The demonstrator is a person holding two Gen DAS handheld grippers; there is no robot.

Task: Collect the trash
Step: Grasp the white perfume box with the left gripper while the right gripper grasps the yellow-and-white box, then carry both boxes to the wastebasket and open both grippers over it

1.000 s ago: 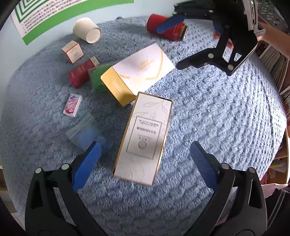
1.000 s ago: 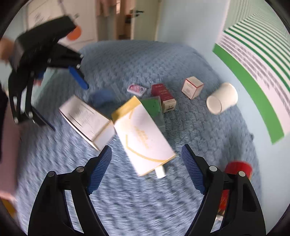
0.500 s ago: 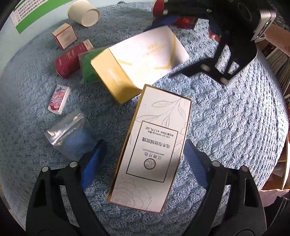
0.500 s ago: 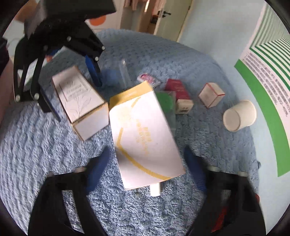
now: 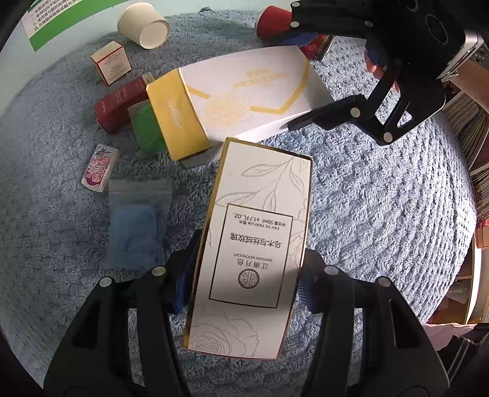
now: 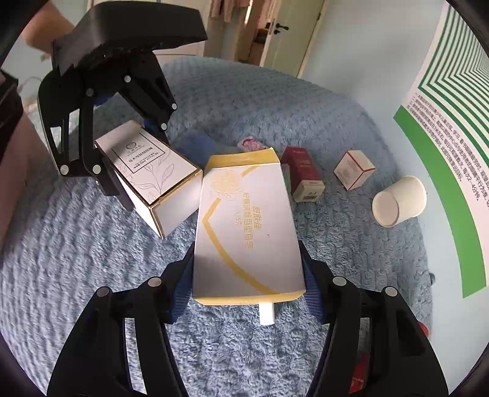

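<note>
A white perfume box (image 5: 256,232) with gold edges lies lengthwise between the fingers of my left gripper (image 5: 244,287). Its jaws are closing, and the blue pads (image 5: 181,287) touch both long sides of the box. In the right wrist view a white and yellow box (image 6: 247,220) sits between the fingers of my right gripper (image 6: 247,284). Those jaws are closing too, with the pads against the box's sides. The two boxes lie close together on a blue blanket (image 5: 382,213).
Around them lie a white paper cup (image 5: 143,24), a small white and red box (image 5: 111,62), a dark red box (image 5: 119,103), a green pack (image 5: 146,128), a pink packet (image 5: 101,168), a clear bag (image 5: 137,223) and a red can (image 5: 272,21). Shelves (image 5: 470,122) stand at the right.
Both grippers came down over their boxes and narrowed from wide open until the pads met the box sides. The perfume box now fills the left view.
</note>
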